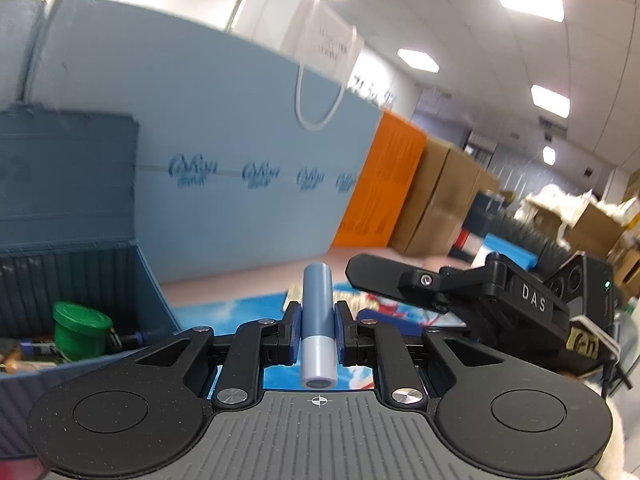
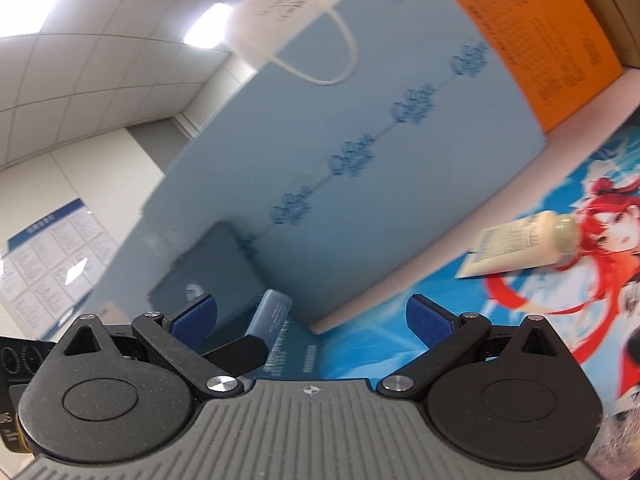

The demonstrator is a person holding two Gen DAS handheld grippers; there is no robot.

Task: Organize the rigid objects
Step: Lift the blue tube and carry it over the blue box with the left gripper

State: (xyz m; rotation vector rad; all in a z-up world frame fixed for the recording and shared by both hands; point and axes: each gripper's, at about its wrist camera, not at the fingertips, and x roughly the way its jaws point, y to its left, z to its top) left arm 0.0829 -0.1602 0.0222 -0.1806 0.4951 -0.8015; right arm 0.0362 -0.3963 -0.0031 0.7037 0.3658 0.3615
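Far left, grey box with green cap inside. Left gripper clenched on blue tube, tube lengthwise between the pads, pointing away. Right gripper released, nothing between the pads. Far right on the mat, cream tube.

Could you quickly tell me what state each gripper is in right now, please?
Left gripper: closed on a blue tube.
Right gripper: open, holding nothing.
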